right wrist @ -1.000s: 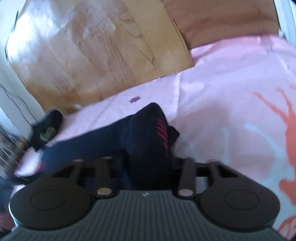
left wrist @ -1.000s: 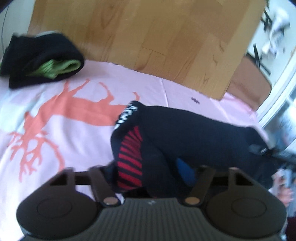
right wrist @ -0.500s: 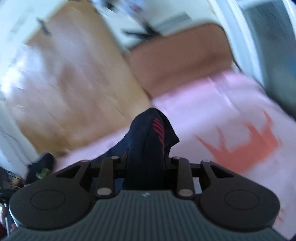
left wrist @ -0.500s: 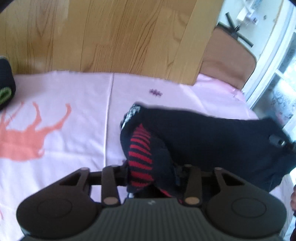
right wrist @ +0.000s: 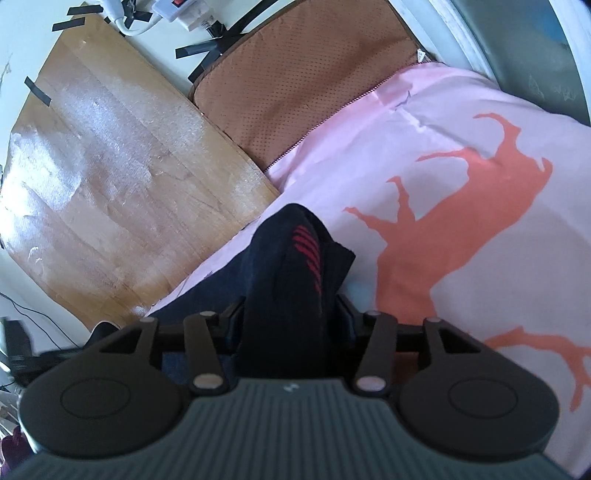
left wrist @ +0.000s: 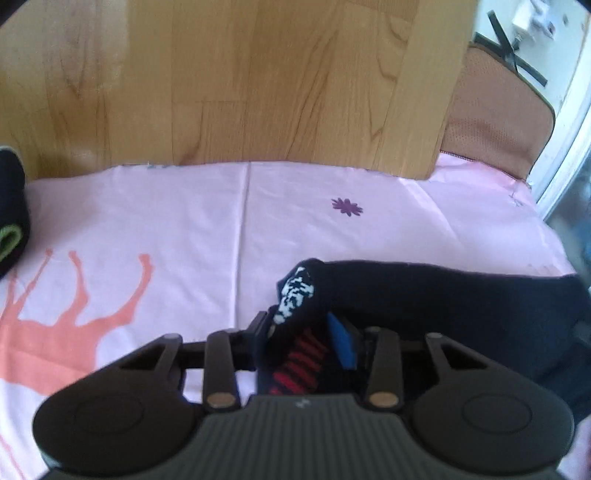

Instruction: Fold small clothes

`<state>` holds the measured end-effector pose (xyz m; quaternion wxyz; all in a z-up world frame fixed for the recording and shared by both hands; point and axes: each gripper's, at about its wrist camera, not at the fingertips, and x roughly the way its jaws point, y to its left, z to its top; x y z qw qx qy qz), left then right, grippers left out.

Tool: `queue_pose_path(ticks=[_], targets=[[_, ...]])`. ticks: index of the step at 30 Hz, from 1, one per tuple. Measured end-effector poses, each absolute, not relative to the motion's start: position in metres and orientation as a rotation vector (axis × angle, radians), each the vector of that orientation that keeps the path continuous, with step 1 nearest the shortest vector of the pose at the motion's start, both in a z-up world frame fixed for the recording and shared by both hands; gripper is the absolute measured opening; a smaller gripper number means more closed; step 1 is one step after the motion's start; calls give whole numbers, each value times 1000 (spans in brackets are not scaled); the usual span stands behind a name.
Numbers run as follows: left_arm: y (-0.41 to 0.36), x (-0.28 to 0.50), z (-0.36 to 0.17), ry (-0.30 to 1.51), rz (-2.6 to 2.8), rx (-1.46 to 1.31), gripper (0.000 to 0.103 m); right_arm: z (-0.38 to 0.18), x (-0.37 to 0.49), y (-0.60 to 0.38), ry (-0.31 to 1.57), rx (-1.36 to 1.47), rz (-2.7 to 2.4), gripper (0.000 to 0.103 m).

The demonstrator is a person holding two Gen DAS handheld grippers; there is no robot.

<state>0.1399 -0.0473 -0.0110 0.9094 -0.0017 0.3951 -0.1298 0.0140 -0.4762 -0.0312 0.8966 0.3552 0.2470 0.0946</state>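
A dark navy sock (left wrist: 443, 295) with red stripes is seen stretched across a pink sheet (left wrist: 166, 221) printed with coral deer, each end caught between the fingers of a hand-held gripper. In the left wrist view, the left gripper (left wrist: 303, 332) is shown with its jaws closing on the sock's bunched end, where a white speckled patch (left wrist: 295, 295) and a blue finger pad (left wrist: 341, 339) are visible; neither is seen from the other camera. In the right wrist view, the right gripper (right wrist: 286, 314) is shown with its jaws opening while the other end of the sock (right wrist: 291, 266) is still lodged between them, standing up in a peak. Whether the pads still press on the cloth cannot be told from that view. A power strip (right wrist: 177, 7) and black tape on the wall are revealed only by the right camera, while a folded dark garment with green trim (left wrist: 11, 221) at the sheet's left edge is caught only by the left. A wooden board (left wrist: 240, 81) and a brown perforated cushion (left wrist: 498, 118) are propped behind the sheet in both views. The nearest part of the sock is hidden by each gripper's black body.
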Motion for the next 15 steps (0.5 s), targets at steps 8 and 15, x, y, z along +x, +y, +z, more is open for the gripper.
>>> queue_pose_path(ticks=[8,15], targets=[[-82,112,-12,708,-159,272,39,-34,15,-480,504,736,189,54],[-88,89,1,695,-142,268,45,-32,9,-477,490,712,155,59]])
